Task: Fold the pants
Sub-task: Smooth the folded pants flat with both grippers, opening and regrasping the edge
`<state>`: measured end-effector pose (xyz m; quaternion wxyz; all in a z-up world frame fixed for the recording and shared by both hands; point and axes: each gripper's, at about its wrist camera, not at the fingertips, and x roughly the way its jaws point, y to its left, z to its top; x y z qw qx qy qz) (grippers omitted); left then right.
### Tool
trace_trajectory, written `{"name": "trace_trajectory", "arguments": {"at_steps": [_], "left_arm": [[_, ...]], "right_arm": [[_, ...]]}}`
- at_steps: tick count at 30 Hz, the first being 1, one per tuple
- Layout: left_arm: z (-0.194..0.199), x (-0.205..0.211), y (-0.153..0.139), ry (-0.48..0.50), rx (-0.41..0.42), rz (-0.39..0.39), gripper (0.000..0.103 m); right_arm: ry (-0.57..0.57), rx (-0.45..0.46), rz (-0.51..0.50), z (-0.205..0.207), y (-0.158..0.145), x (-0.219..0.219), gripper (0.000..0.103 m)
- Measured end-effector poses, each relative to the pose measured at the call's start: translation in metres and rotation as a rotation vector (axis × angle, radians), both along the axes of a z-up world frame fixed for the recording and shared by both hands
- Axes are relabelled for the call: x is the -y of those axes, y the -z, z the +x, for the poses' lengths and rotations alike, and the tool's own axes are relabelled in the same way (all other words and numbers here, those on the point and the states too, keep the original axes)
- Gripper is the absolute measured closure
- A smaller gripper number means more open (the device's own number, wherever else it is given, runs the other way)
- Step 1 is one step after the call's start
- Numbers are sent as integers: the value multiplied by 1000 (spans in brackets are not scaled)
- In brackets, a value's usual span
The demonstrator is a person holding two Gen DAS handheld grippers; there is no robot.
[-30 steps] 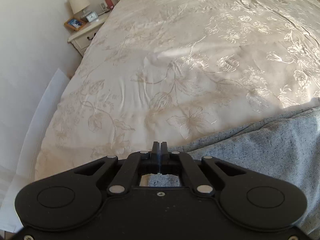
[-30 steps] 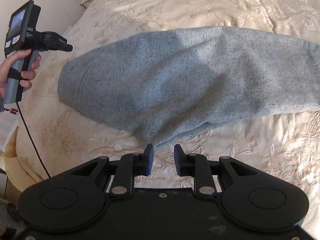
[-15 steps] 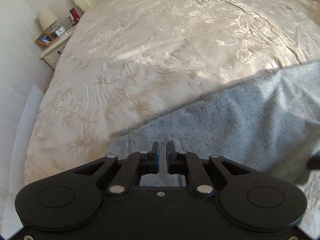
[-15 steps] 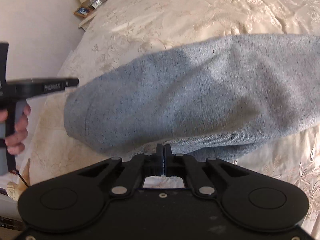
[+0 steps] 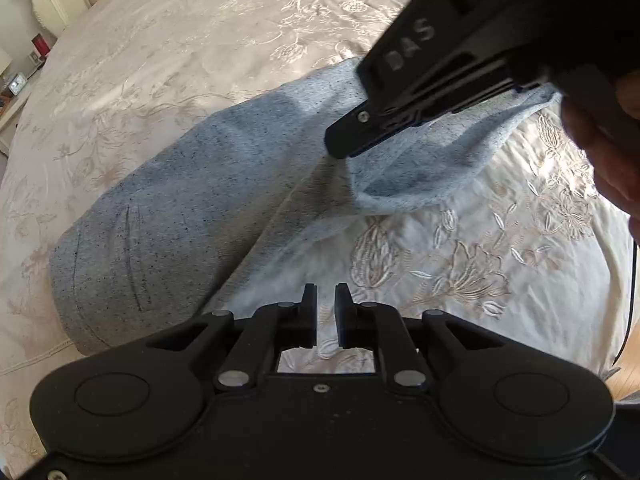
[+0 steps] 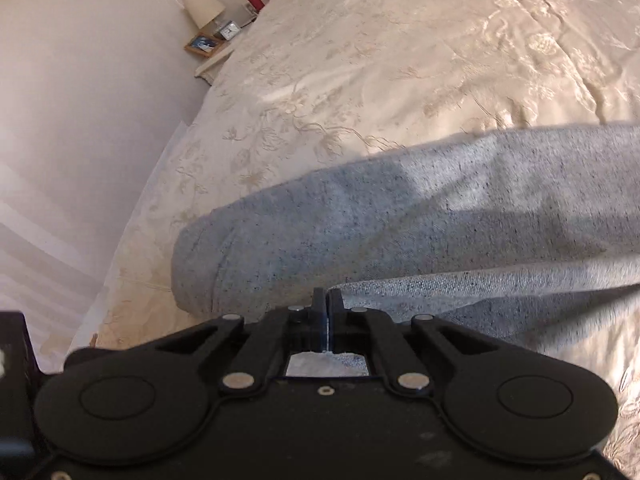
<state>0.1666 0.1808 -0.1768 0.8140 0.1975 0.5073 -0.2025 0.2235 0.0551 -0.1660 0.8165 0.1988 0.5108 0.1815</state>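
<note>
The grey speckled pants [image 5: 192,208] lie on the cream embroidered bedspread [image 5: 200,40]. My left gripper [image 5: 326,300] is open by a small gap and empty, just above the bedspread beside the pants' near edge. My right gripper [image 6: 327,304] is shut on the pants' near edge [image 6: 460,280] and holds it lifted off the bed. In the left wrist view the right gripper [image 5: 348,144] shows at upper right, pinching a raised fold of the pants. The pants also fill the middle of the right wrist view [image 6: 360,216].
A bedside table [image 6: 212,56] with a lamp [image 6: 204,8], clock and picture frame stands by the wall at the far left. The bed's left edge [image 6: 132,240] drops to the wall. A hand [image 5: 608,128] holds the right gripper.
My left gripper opened, let go of the pants and swung right. My right gripper closed on the pants' near edge and lifted it up and leftwards over the garment.
</note>
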Motion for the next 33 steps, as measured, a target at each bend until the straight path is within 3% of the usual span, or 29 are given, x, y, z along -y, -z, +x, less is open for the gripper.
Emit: {"name": "trace_trajectory", "arguments": {"at_steps": [1,3,4,11,17,22,23,26,33], "left_arm": [[-3,8,1,-6,0,6,79],[-5,20,2,-35,-4,13,60],[-6,25,3,-58,-9,12,60],[-1,55,23,-235,-73,74,60],[-7,71,40,-325,-10,186,60],[6,71,48,-424,-14,206,58],[9,71,53,-409,-23,222,59],[12,68,52,-362,-31,223,82],[34,52,-6,-381,-19,153,93]], "right_arm": [[-16,-22,-5,4,3,1,100],[-50,-76,-21,7,10,6,96],[-54,-103,-31,4,10,11,91],[57,-134,-32,-18,10,81,88],[84,-153,-58,-40,12,122,88],[39,-151,-80,-53,11,126,88],[25,-147,-89,-55,12,125,88],[-22,-134,-131,-59,15,119,88],[-121,-47,-179,-63,12,92,88]]}}
